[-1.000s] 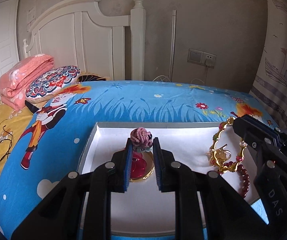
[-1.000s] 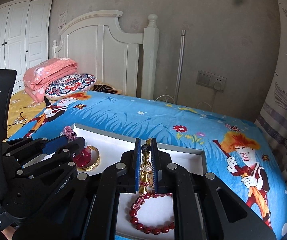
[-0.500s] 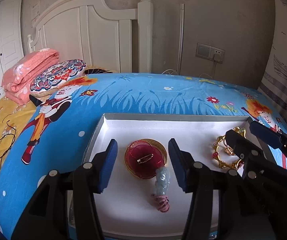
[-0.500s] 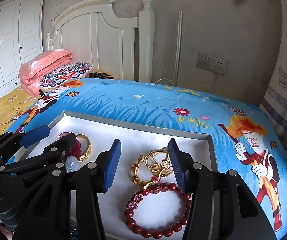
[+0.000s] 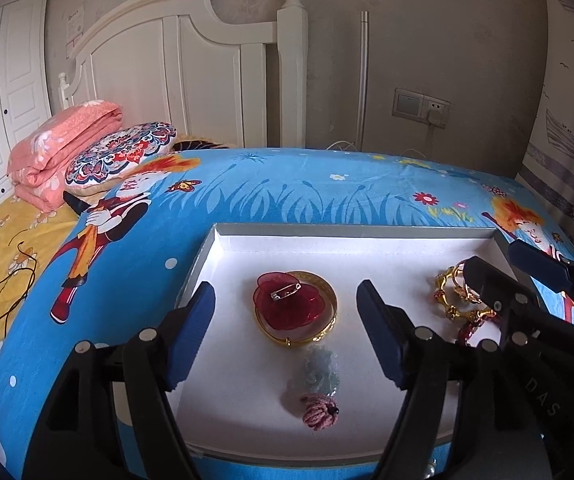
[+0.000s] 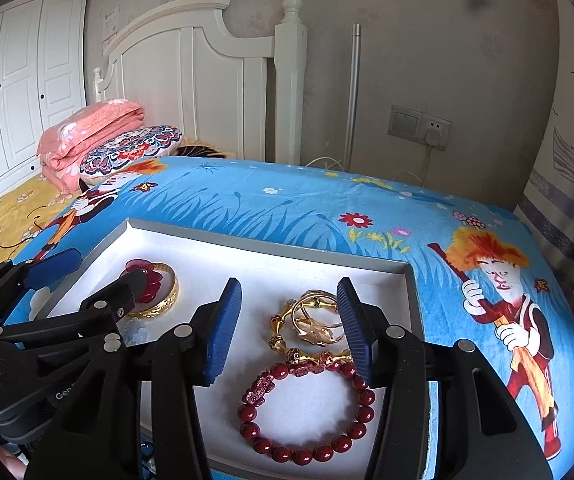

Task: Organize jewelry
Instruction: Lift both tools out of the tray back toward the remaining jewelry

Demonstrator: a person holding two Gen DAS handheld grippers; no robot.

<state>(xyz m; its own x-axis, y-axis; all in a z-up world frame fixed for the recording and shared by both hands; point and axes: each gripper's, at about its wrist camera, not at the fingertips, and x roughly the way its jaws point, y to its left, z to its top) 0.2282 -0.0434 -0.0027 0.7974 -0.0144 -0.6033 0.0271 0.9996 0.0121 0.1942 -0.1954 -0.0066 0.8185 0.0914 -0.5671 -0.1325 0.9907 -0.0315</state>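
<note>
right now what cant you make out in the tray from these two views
- Right wrist view: the pale pendant is mostly hidden behind the left gripper, whose jaws are opening and empty.
- Left wrist view: the red bead bracelet is almost all covered by the right gripper; only a few beads show.
- Both views: the tray near edge is cut off by the gripper bodies.
- Left wrist view: the brooch hides part of the gold bangle.
</note>
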